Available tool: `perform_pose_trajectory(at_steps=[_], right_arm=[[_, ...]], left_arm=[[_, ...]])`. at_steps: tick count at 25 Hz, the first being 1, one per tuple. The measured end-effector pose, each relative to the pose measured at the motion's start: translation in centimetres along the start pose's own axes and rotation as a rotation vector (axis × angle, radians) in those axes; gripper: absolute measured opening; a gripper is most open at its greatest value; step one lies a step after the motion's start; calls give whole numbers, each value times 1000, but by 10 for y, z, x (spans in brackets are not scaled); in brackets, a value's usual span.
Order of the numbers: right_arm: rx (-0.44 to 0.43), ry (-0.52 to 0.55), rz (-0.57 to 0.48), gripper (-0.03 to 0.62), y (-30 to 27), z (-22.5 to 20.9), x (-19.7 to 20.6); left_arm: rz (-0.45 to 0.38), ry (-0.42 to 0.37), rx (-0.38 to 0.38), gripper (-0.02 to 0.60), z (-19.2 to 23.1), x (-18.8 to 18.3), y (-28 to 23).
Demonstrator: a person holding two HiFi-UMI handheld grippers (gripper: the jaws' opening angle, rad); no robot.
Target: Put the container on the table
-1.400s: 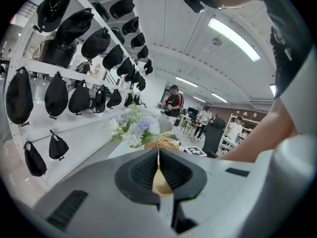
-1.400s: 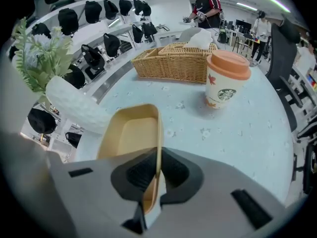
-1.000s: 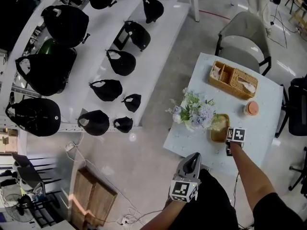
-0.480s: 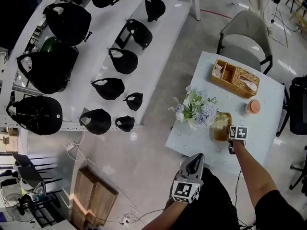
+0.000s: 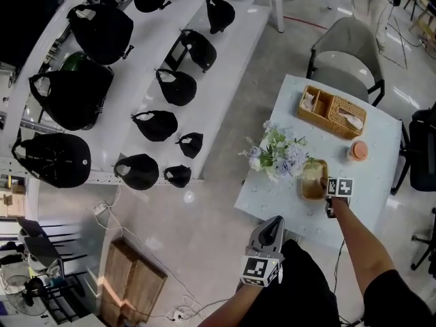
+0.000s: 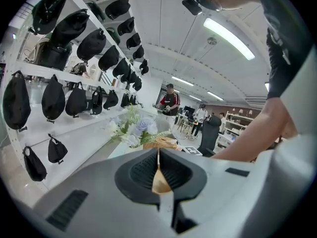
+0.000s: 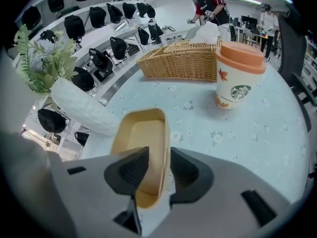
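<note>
Well, the container [image 7: 138,138] sits flat on the tabletop [image 7: 257,133], just beside the white vase [image 7: 81,110] of flowers. The paper cup [image 7: 239,73] and the wicker basket [image 7: 178,58] stand well apart behind it. The right tool [image 7: 159,157] straddles the container's side wall near its closest corner, and its jaws are opening. The thin wall stands between them, with a clear gap on the inner side. From this angle I can't quite tell whether the outer pad brushes the rim. The left tool [image 6: 157,155] is clenched on nothing and hangs off the tabletop's edge, close to the person's body.

To my eye the placing is as good as done, and the step in hand is simply letting go. Doing that well probably means letting the jaws spread fully before the hand moves. Then the tool should draw straight back up along its own line, so that neither pad hooks the wall. The container looks light, so a snag would likely tip it or drag it. The vase is close on one side, so any sideways swing is best avoided.
</note>
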State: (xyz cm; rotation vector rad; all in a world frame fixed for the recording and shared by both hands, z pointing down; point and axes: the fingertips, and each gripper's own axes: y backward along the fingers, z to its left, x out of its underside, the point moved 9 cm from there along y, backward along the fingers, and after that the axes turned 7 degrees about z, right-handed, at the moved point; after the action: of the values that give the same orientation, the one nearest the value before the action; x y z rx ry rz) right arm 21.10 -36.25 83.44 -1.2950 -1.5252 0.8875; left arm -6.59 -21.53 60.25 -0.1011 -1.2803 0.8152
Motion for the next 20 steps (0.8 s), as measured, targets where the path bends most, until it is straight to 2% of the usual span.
perform_pose_trajectory(at_steps=[9,20], right_arm=[[9,17,-24,156,14,4,-3],[-19,3,-88,161,57,12,3]], left_arm=[[-18,13,-3,14,-4,1,10],[-69,-20,7,14,-12,-9,36]])
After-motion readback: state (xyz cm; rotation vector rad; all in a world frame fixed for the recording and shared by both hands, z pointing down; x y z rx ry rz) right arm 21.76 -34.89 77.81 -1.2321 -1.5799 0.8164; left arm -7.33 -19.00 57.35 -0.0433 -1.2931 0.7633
